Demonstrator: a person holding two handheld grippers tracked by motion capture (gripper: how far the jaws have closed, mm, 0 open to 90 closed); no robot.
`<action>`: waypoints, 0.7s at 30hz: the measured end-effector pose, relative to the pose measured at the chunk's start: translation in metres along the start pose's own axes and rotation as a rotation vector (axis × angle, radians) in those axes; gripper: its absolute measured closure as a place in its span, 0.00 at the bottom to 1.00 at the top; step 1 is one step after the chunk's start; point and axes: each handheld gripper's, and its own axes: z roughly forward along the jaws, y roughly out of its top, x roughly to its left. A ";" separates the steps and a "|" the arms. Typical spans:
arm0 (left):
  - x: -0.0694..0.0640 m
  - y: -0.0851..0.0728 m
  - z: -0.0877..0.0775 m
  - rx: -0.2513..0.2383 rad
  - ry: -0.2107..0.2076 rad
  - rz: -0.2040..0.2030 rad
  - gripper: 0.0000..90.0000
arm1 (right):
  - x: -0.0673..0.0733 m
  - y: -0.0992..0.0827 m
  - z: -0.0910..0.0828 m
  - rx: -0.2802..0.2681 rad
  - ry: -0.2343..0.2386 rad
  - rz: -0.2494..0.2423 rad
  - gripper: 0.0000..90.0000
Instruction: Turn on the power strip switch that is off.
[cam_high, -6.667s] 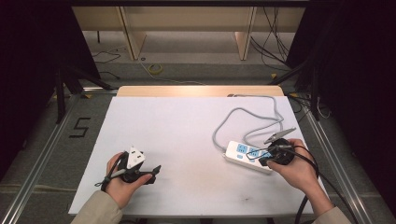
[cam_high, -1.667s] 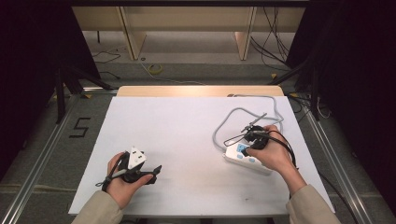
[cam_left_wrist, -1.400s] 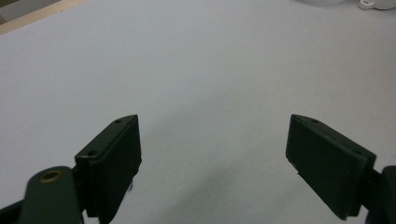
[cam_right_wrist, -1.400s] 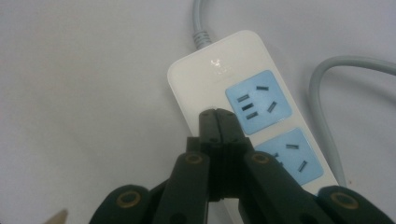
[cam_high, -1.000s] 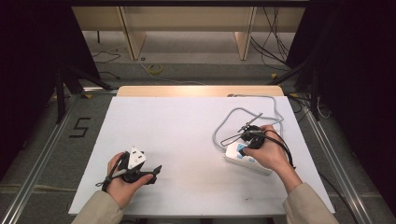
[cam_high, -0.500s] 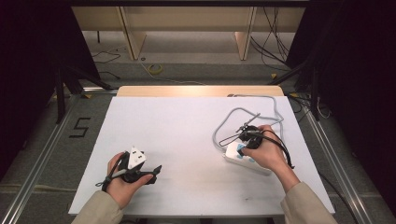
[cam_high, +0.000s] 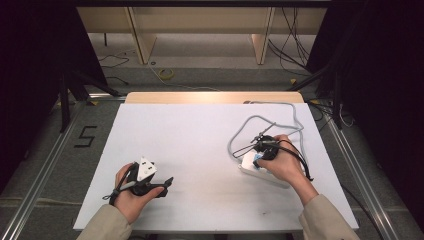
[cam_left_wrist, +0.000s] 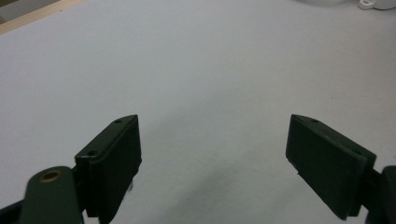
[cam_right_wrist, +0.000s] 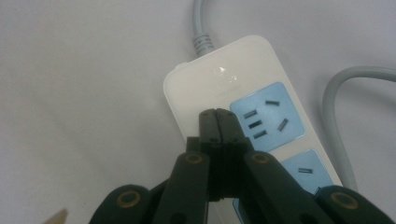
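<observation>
Here, one white power strip (cam_high: 256, 167) lies on the right half of the white table (cam_high: 200, 140), a smooth plastic block with rounded corners. In the right gripper view, the strip (cam_right_wrist: 224, 88) shows two pale blue socket panels: the nearer to its cable end is fully visible and carries five slots, and the second is partly hidden behind the gripper. One grey round cable (cam_high: 260, 125) leaves the strip's end through a ribbed collar and curls in a loose loop on the matte tabletop beyond it. There are two grippers, each with two flat black jaws. The right gripper (cam_right_wrist: 217, 122) has its jaws pressed flat together with nothing between them, the joined tips over the strip's white face just beside the five-slot panel; whether they touch it is not clear. The left gripper (cam_left_wrist: 212, 154) sits well apart near the table's front left, jaws spread wide and empty over bare table.
</observation>
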 end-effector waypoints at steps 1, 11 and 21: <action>0.000 0.000 0.000 0.000 0.000 0.000 0.20 | 0.000 0.000 0.001 0.000 -0.001 0.000 1.00; 0.000 0.000 0.000 0.000 0.000 0.001 0.20 | -0.001 0.001 0.004 0.005 -0.003 0.000 1.00; 0.000 0.000 0.000 0.001 -0.001 0.001 0.20 | -0.001 0.002 0.006 0.015 -0.006 -0.001 1.00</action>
